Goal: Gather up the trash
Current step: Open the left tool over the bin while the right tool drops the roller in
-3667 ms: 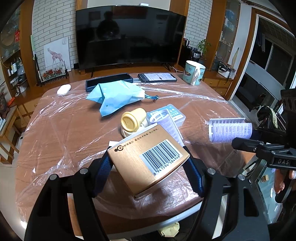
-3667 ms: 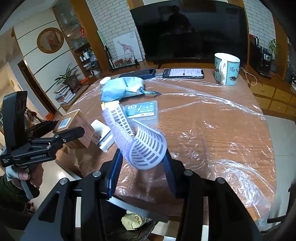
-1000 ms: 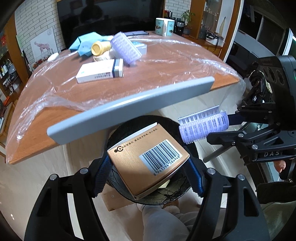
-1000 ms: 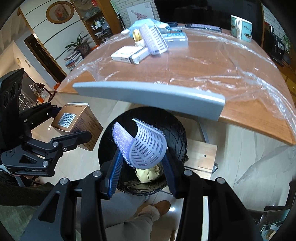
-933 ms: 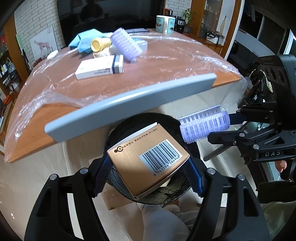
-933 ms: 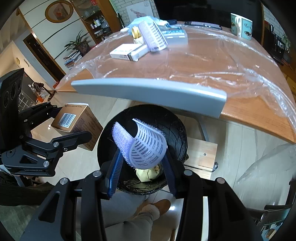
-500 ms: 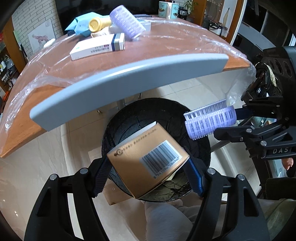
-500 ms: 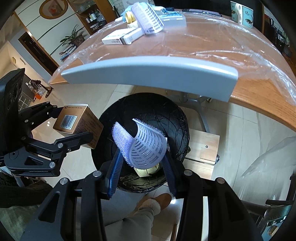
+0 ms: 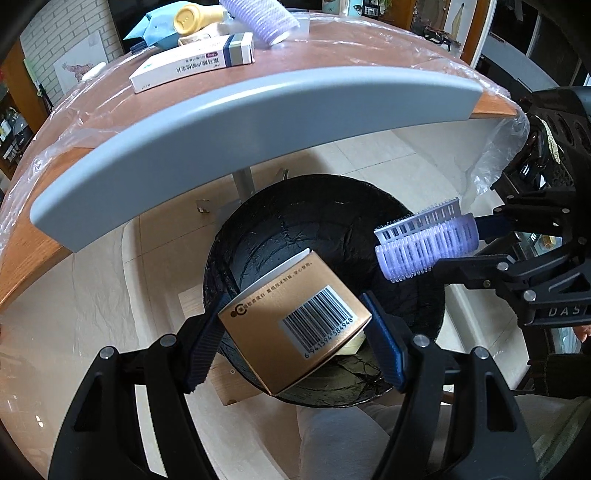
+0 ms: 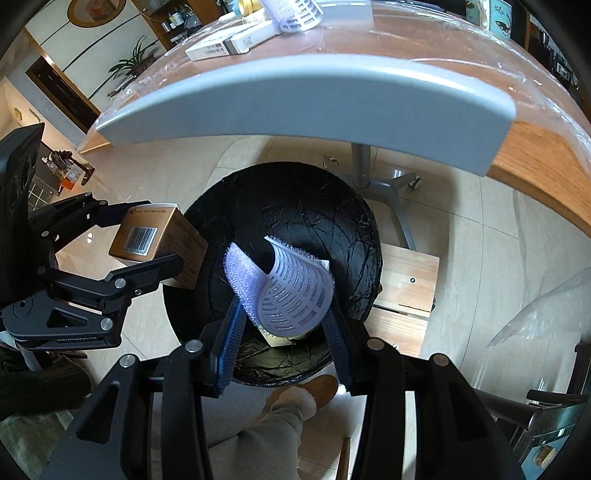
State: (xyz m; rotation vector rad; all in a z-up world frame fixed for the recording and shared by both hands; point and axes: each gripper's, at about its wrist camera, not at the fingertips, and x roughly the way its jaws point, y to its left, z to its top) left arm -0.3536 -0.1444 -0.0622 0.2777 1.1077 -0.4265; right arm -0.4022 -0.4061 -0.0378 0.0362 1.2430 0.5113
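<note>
My left gripper [image 9: 295, 321] is shut on a gold-brown carton with a barcode [image 9: 295, 325], held over the near rim of a black-lined trash bin [image 9: 332, 206] on the floor. My right gripper [image 10: 284, 314] is shut on a squashed lilac hair roller [image 10: 288, 291], hanging over the bin's [image 10: 295, 199] opening. Each view shows the other tool: the roller [image 9: 424, 247] at the bin's right edge, the carton [image 10: 147, 236] at its left edge. Crumpled trash [image 9: 354, 365] lies at the bin's bottom.
A wooden table under plastic film [image 9: 332, 48] with a grey edge bar [image 9: 258, 110] overhangs the bin; on it lie a white medicine box [image 9: 192, 66], a second lilac roller [image 9: 258, 18], a yellow bottle [image 9: 192, 18] and blue cloth [image 9: 155, 26]. A person's leg and slipper [image 10: 317, 387] are near the bin.
Both grippers have sunk toward the bin and tilted further down, each keeping its grip. The table edge now sits higher in both views and the bin looks larger.
</note>
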